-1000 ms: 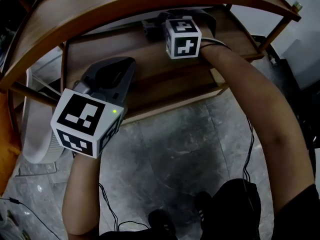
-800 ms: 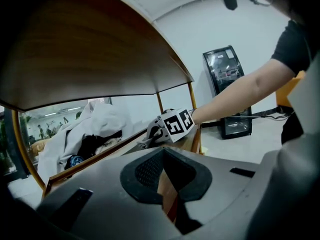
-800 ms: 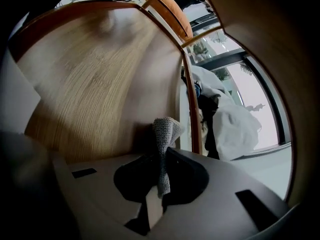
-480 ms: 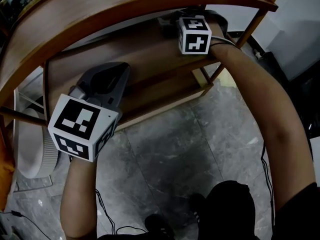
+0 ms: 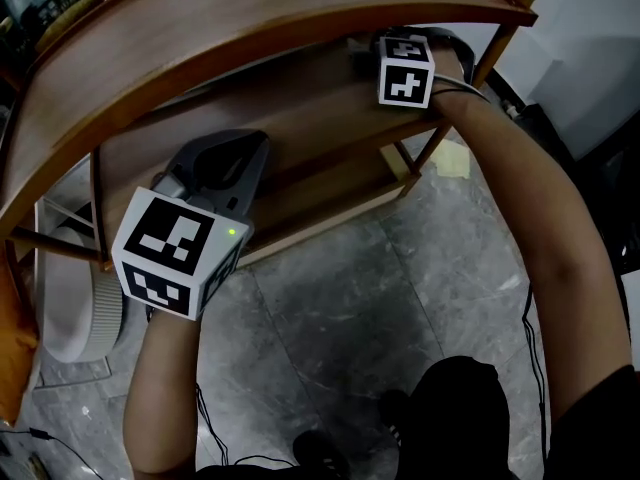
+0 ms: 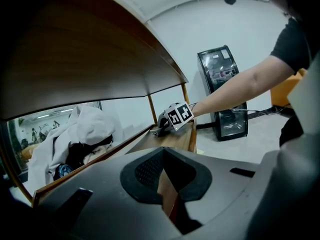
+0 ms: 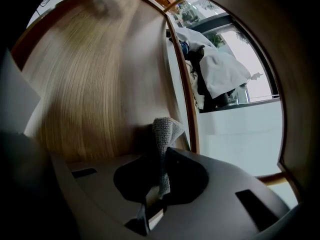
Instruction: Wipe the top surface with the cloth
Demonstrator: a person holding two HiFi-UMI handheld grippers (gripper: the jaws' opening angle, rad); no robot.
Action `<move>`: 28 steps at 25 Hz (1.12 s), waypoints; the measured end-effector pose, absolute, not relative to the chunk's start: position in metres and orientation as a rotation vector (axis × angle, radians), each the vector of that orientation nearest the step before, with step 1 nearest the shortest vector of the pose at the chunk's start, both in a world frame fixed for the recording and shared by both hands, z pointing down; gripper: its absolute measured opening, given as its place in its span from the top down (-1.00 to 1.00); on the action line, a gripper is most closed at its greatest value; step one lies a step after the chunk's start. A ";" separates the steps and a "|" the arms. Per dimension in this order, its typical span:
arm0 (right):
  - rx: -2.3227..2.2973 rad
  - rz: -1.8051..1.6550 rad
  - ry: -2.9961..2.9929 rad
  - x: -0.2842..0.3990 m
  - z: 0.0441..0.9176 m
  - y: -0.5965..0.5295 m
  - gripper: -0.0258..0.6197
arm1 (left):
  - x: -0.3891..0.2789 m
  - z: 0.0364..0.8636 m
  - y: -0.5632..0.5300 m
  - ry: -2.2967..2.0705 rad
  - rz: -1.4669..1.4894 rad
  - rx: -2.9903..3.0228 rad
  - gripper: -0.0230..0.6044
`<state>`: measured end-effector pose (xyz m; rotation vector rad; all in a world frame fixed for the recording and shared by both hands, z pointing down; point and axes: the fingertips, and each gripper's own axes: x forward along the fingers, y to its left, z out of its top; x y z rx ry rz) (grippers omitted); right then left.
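A grey knitted cloth (image 7: 165, 132) is pinched between the jaws of my right gripper (image 7: 159, 186) and pressed against a wooden shelf board (image 7: 95, 84). In the head view the right gripper (image 5: 366, 48) reaches under the curved top board (image 5: 200, 38), onto the shelf (image 5: 300, 108) below it; only its marker cube and rear show. My left gripper (image 5: 238, 150) hovers at the shelf's front left edge, jaws together and holding nothing. The left gripper view looks past the left gripper (image 6: 167, 186) along the shelf to the right gripper (image 6: 165, 126) at the far end.
A lower shelf (image 5: 340, 183) and thin posts (image 5: 495, 43) stand below and to the right. A white round appliance (image 5: 70, 308) sits on the grey tile floor (image 5: 330, 298) at left, with cables (image 5: 215, 428) nearby. White clothing (image 6: 80, 134) and a black cabinet (image 6: 225, 94) stand beyond.
My right gripper has slid with the cloth to the right along the shelf, toward its far end. The left gripper has stayed near the front left edge.
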<state>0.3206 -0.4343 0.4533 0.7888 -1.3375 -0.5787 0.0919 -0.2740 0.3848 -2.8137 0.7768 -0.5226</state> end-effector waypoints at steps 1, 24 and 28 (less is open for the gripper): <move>0.793 -0.572 -1.328 0.324 0.453 -0.434 0.82 | 0.091 0.384 -0.275 0.781 -0.520 -2.814 0.89; 0.619 -1.024 -1.792 -0.005 0.434 -0.442 0.82 | -0.030 0.398 -0.275 1.056 -0.579 -2.736 0.89; 0.533 -1.075 -1.831 -0.075 0.444 -0.445 0.82 | -0.064 0.394 -0.271 1.133 -0.563 -2.694 0.89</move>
